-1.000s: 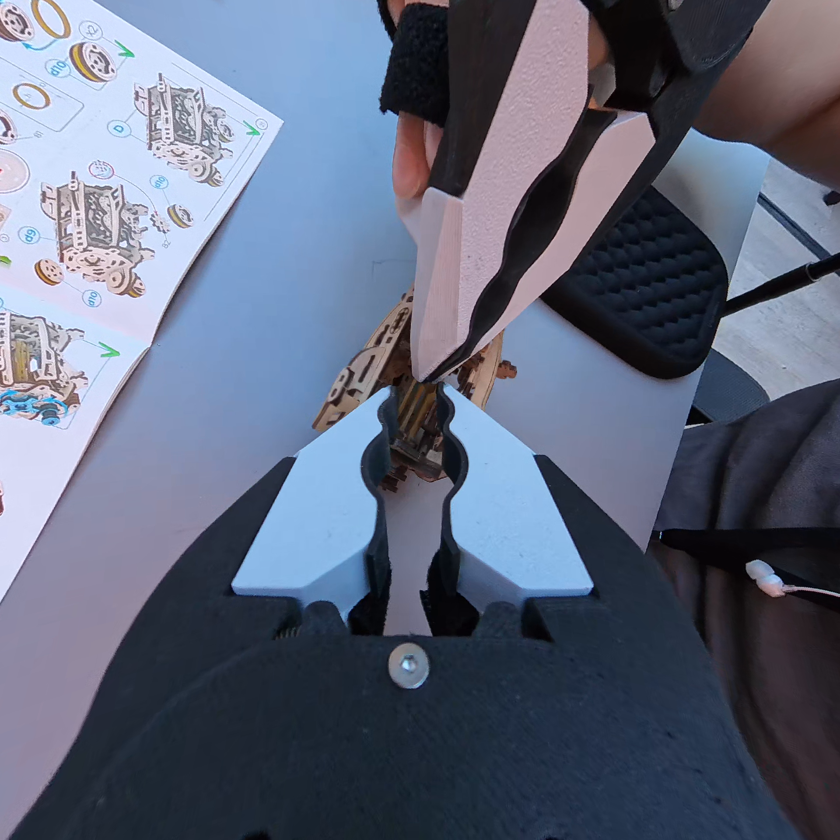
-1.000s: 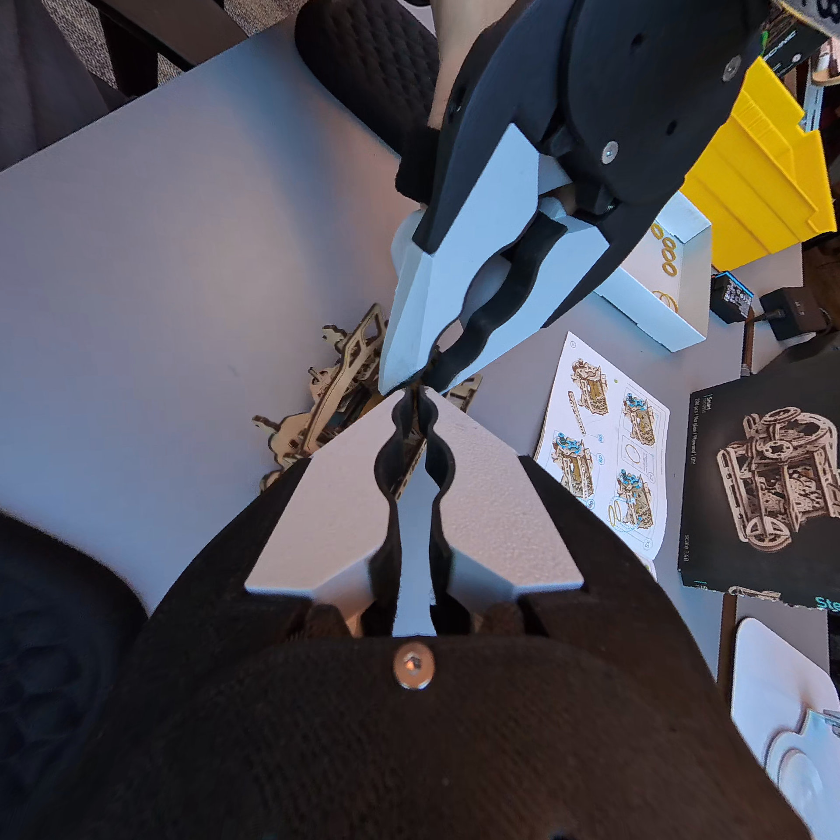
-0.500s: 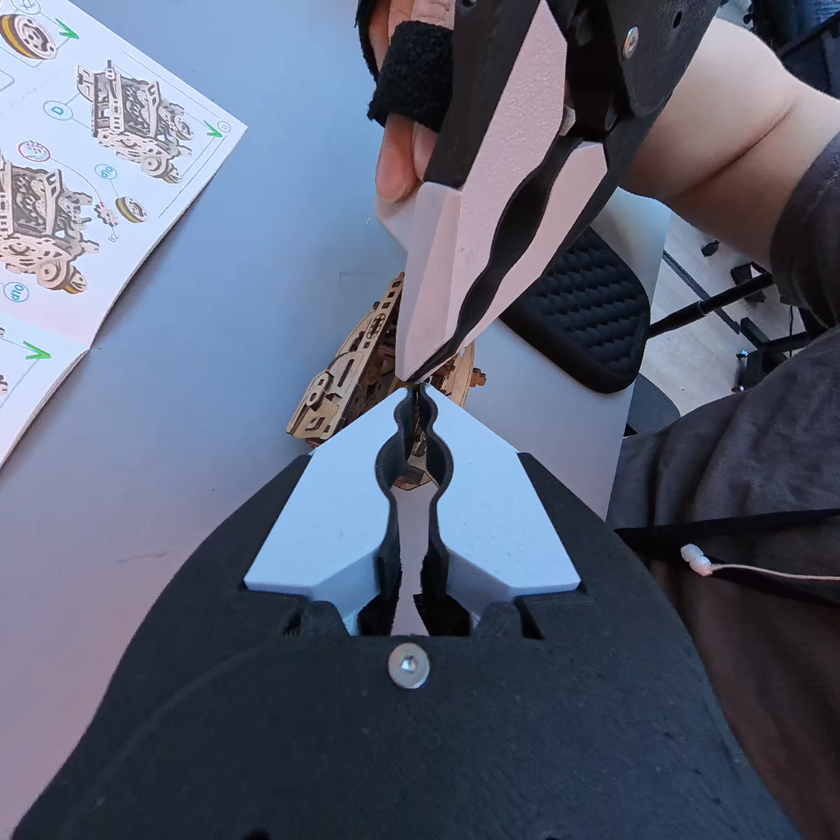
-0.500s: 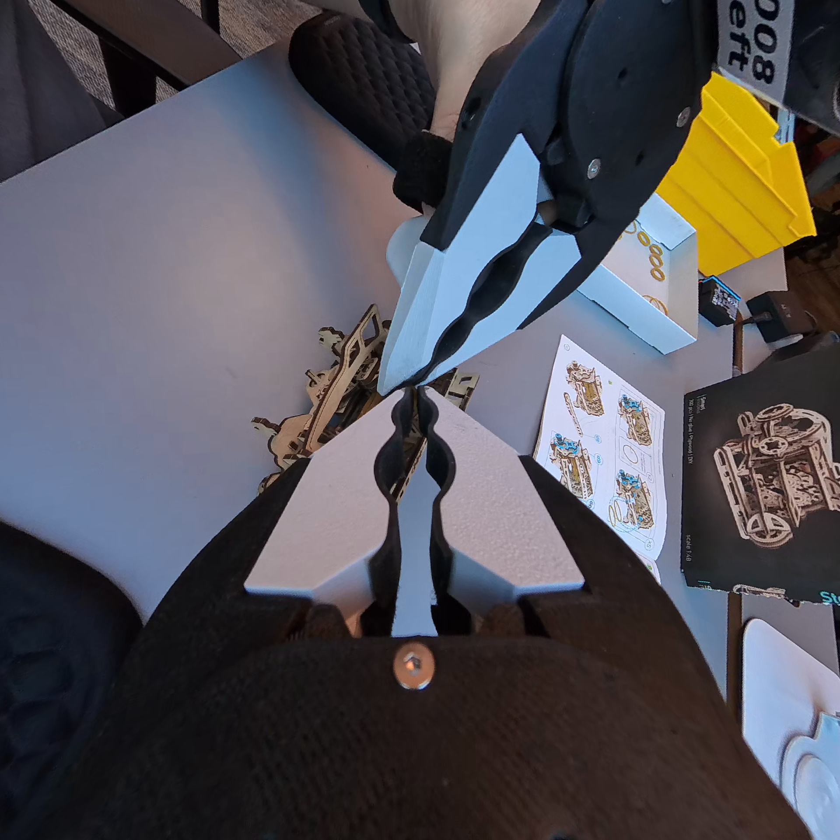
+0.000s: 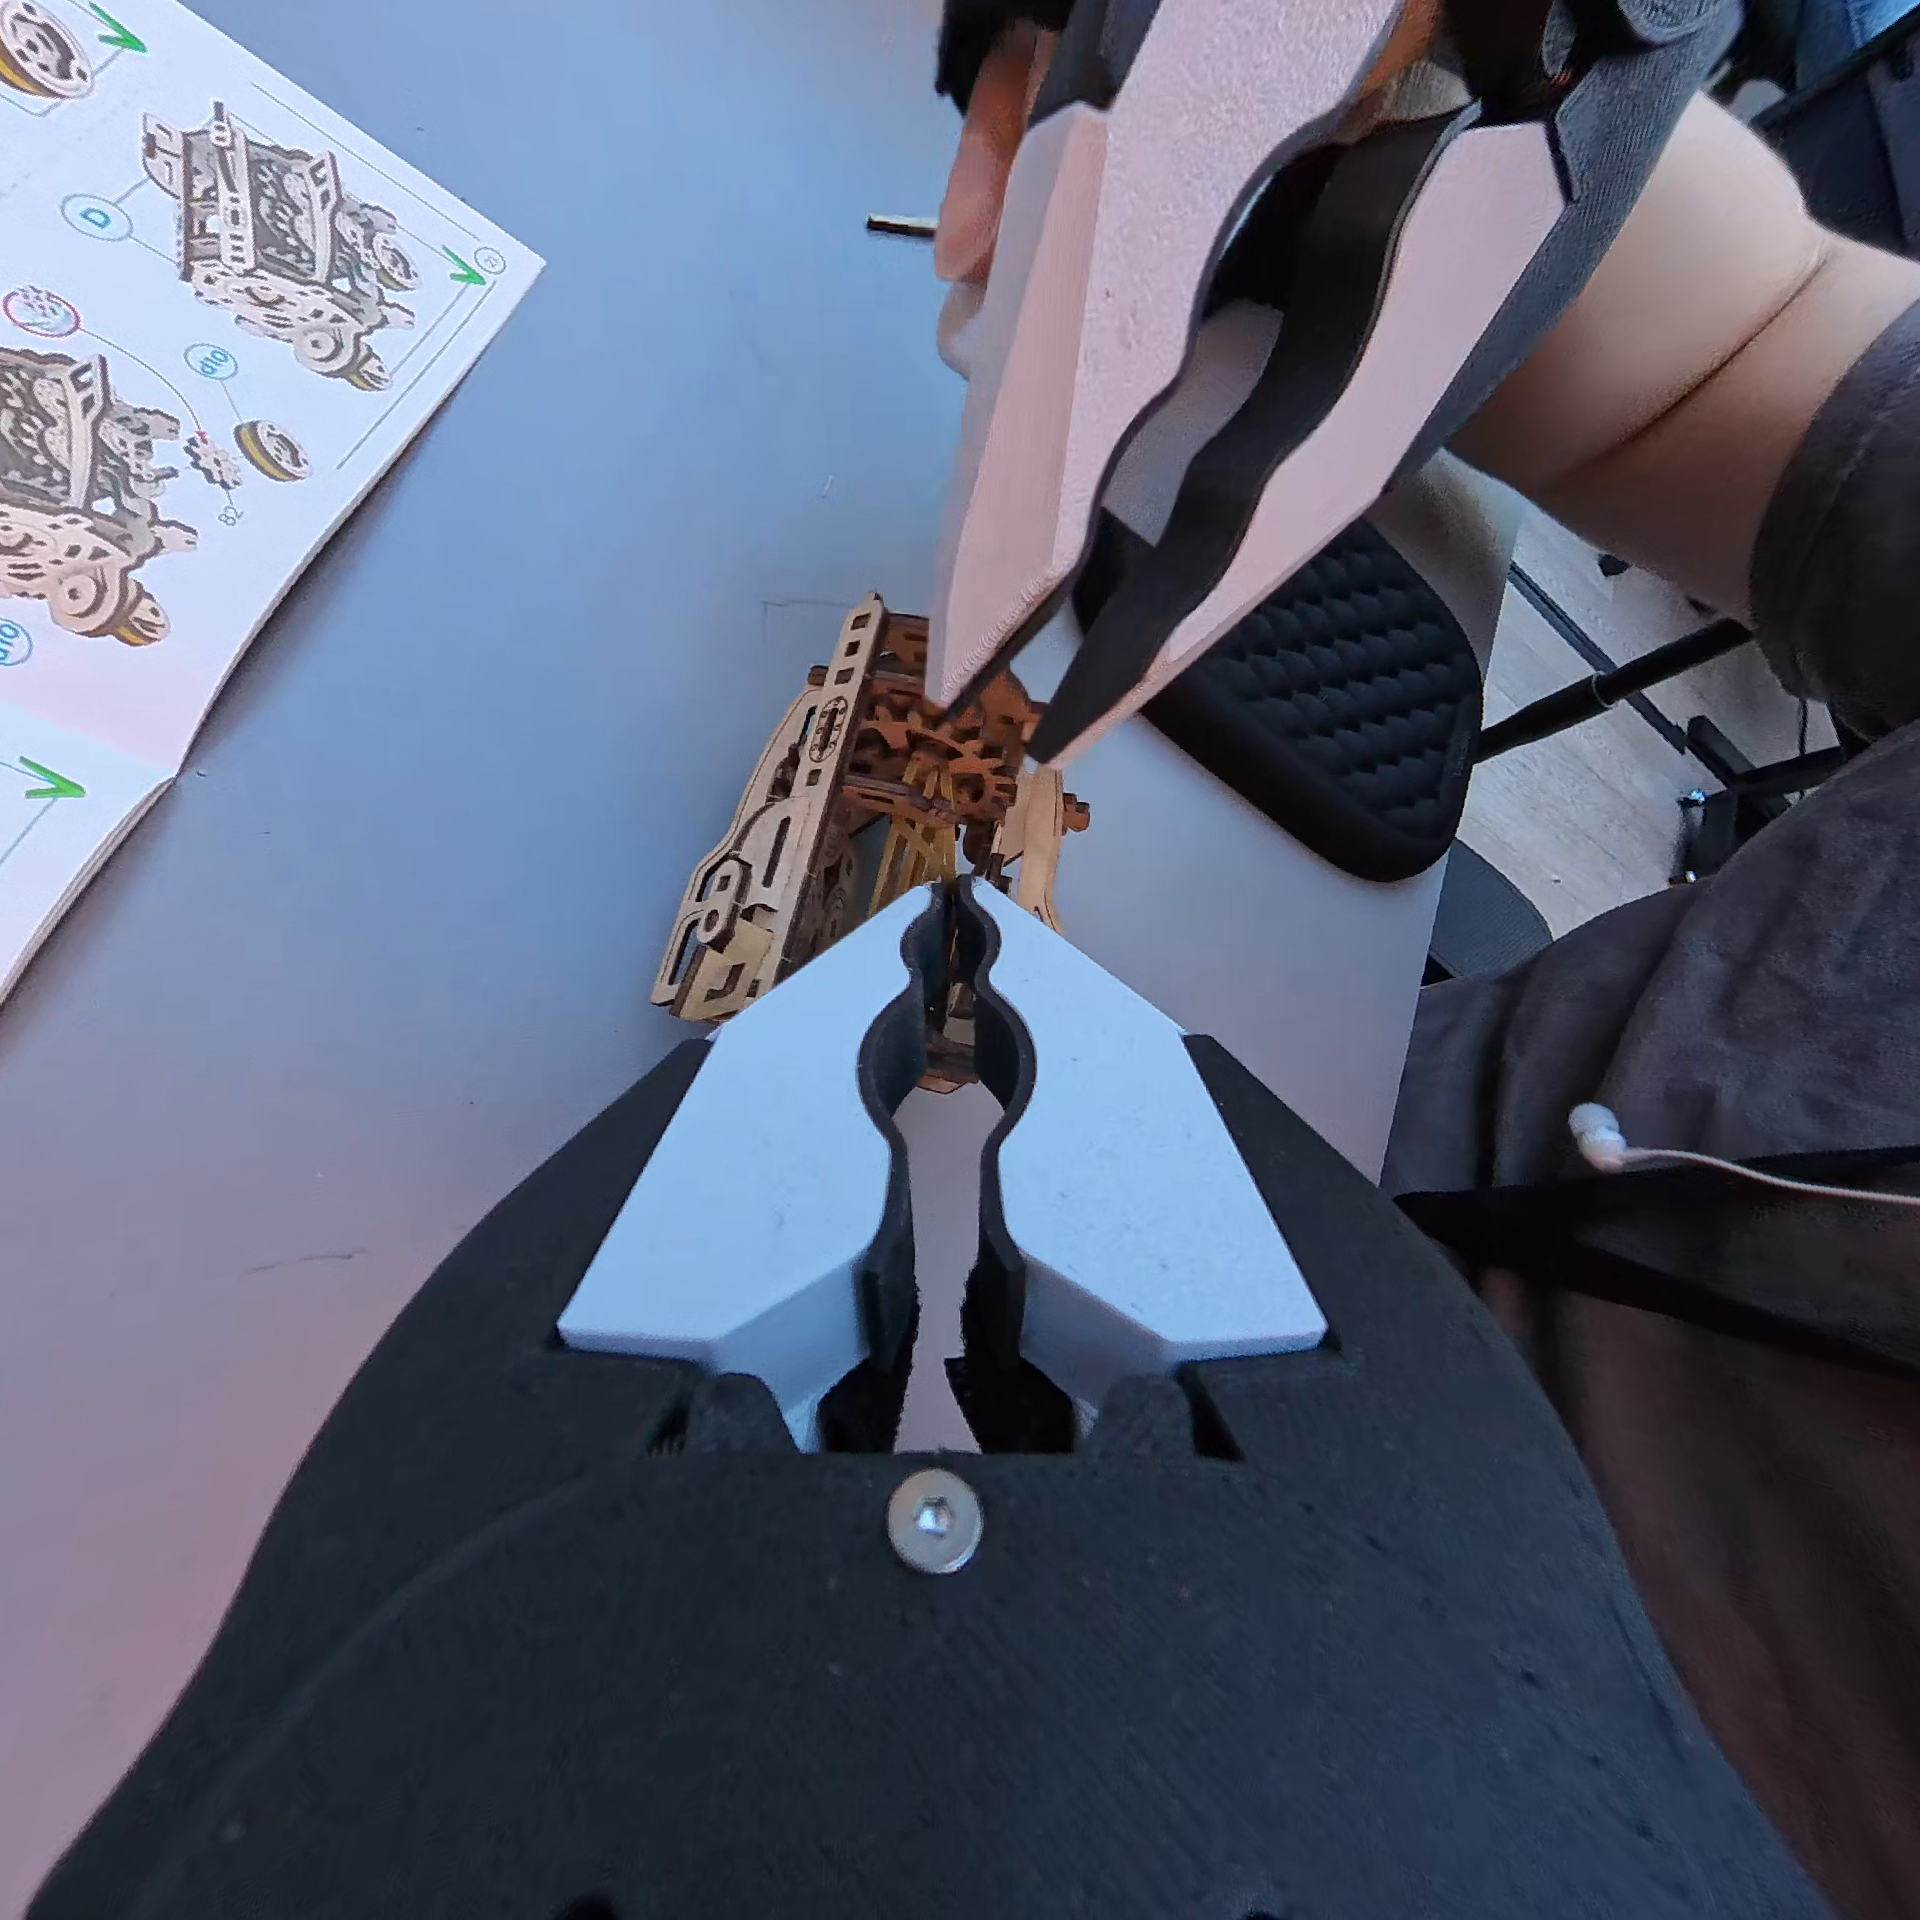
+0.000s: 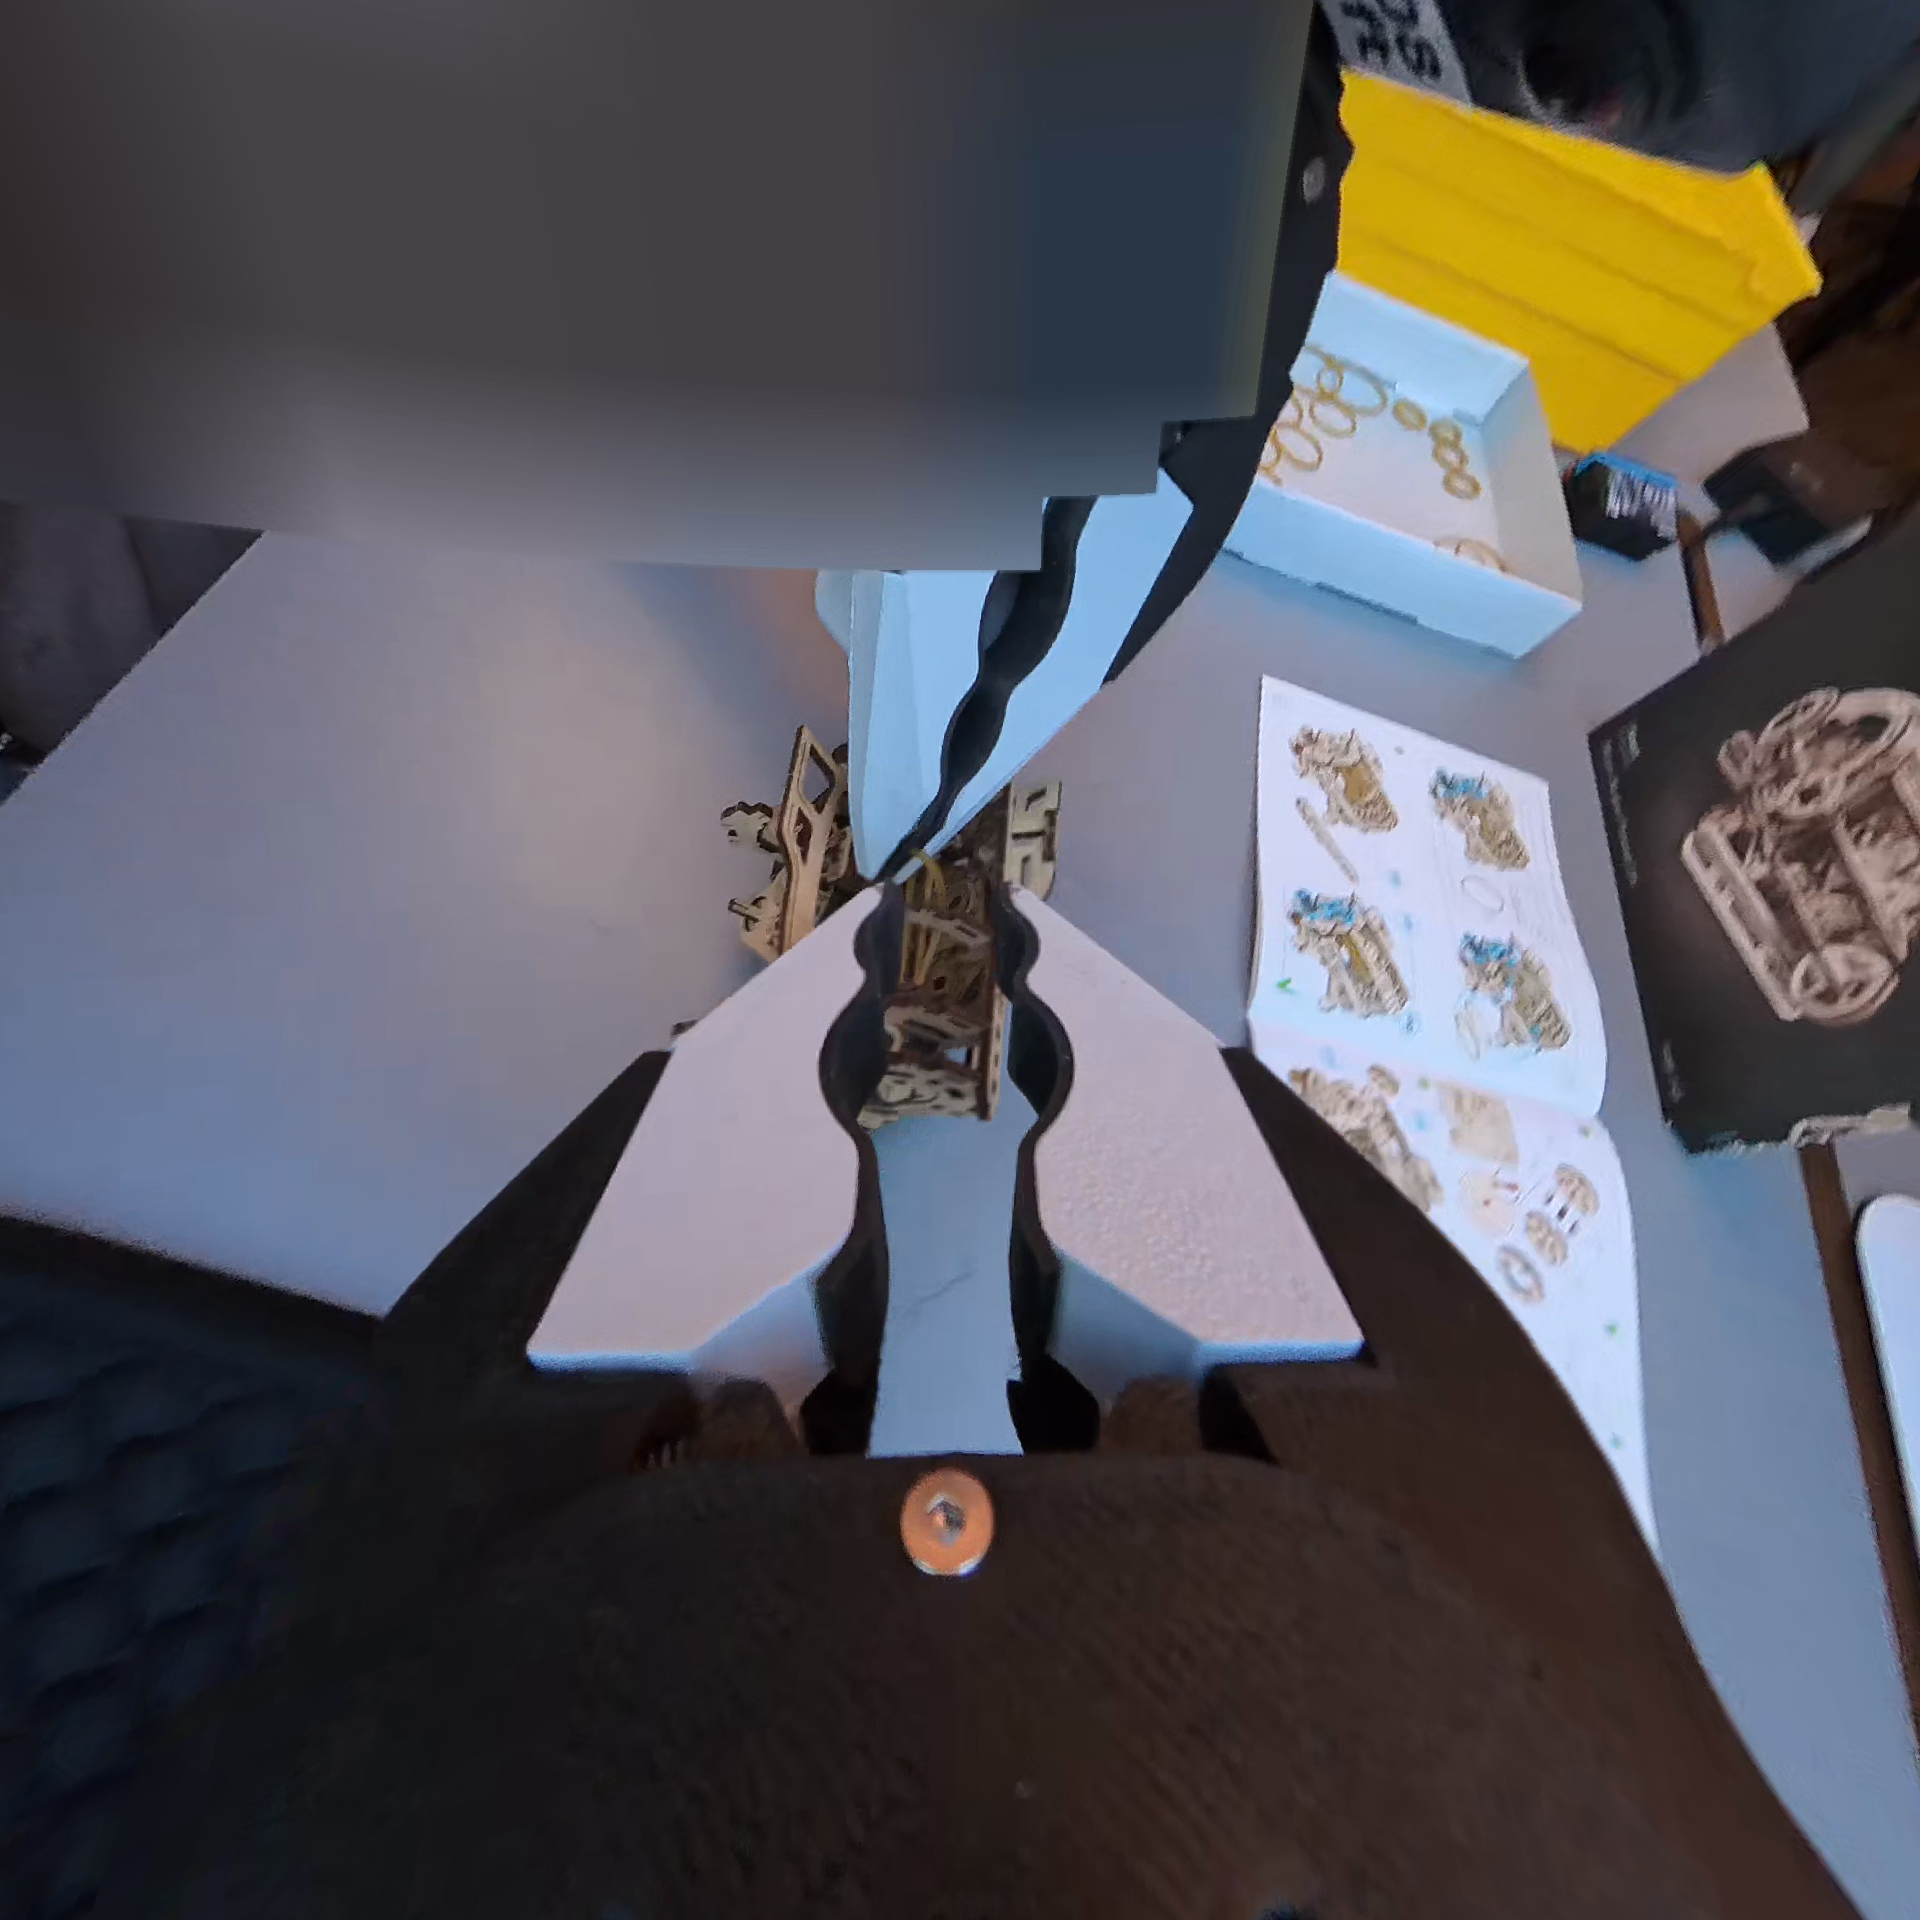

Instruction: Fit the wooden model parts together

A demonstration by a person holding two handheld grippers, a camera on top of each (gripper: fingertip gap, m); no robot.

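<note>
A partly built wooden model [image 5: 790, 862] stands on the grey table [image 5: 499, 831] near its edge. My left gripper [image 5: 958, 894] is shut at its tips just in front of the model, and thin yellow rubber band strands [image 5: 920, 831] run from the model to its tips. My right gripper [image 5: 997, 727] comes down from above with its jaws slightly apart, tips at the model's top. In the right wrist view the right gripper [image 6: 948, 899] is open with the model [image 6: 935, 997] showing between its fingers. There the left gripper [image 6: 883, 873] meets it tip to tip, by the band [image 6: 925, 868].
An open instruction booklet [image 5: 208, 364] lies left of the model, also in the right wrist view [image 6: 1423, 935]. A white box of yellow rings [image 6: 1507, 582], yellow bins [image 6: 1538, 239] and a black model box [image 6: 1787, 831] lie beyond. A black armrest pad [image 5: 1309, 707] is past the table edge. Left and right tips are no more than a few centimetres apart.
A second ago my left gripper was open around the model; it shut on the thin band. My right gripper was shut tip to tip with it and has now opened and lifted slightly.
</note>
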